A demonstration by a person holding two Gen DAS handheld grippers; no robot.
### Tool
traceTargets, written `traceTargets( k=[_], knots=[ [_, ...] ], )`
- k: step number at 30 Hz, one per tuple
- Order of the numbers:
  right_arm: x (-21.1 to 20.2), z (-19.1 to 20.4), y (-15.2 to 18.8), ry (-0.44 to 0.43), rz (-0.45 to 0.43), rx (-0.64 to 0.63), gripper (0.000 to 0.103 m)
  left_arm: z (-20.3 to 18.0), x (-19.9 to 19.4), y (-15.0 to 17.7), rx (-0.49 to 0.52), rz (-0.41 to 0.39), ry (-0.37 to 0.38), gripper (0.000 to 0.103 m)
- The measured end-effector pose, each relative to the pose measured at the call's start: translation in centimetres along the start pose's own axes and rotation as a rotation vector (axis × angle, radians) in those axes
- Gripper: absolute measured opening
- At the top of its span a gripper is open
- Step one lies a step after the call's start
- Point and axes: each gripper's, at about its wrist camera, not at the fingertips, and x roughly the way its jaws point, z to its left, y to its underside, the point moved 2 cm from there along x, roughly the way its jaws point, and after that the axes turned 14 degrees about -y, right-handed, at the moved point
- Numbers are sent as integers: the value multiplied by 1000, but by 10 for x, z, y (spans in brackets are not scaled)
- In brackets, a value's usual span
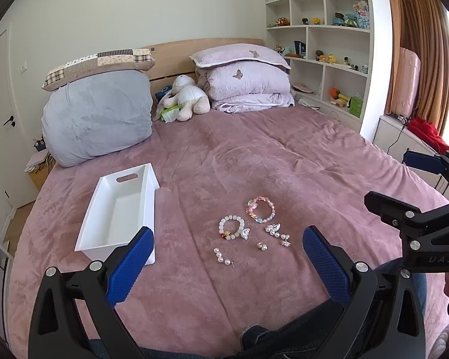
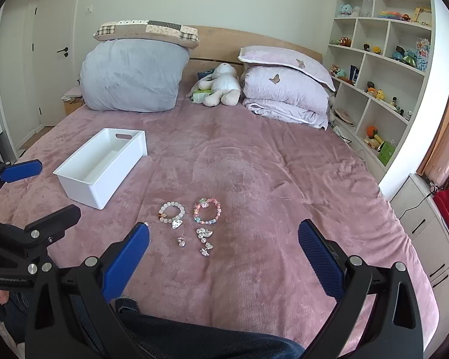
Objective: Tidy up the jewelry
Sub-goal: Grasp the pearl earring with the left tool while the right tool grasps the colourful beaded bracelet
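Jewelry lies on the pink bedspread: a white bead bracelet point(image 1: 231, 229) point(image 2: 172, 213), a pink and blue bead bracelet point(image 1: 261, 209) point(image 2: 207, 211), a pearl earring string point(image 1: 222, 256), a small pearl stud point(image 1: 261, 246) point(image 2: 181, 242) and a silver-pearl piece point(image 1: 277, 233) point(image 2: 205, 239). An empty white bin point(image 1: 121, 209) point(image 2: 101, 166) stands to their left. My left gripper point(image 1: 226, 257) is open above the bed, just short of the jewelry. My right gripper point(image 2: 224, 251) is open, also just short of it.
A grey pillow point(image 1: 97, 122), lilac folded bedding point(image 1: 248, 86) and a plush toy point(image 1: 185, 95) lie at the headboard. White shelves point(image 1: 323, 45) with toys stand on the right. My jeans-clad knee point(image 2: 194, 335) is at the bed's near edge.
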Motion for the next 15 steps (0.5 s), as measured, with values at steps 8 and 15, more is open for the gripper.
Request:
traceTargets(
  k=[8,15],
  knots=[
    [32,-16,-23,14,37,-18,98,-3,38,-24,26,42,-16,101],
    [79,-39,-35,-25,99,16,98,-12,89,-35,48,121,27,101]
  ],
)
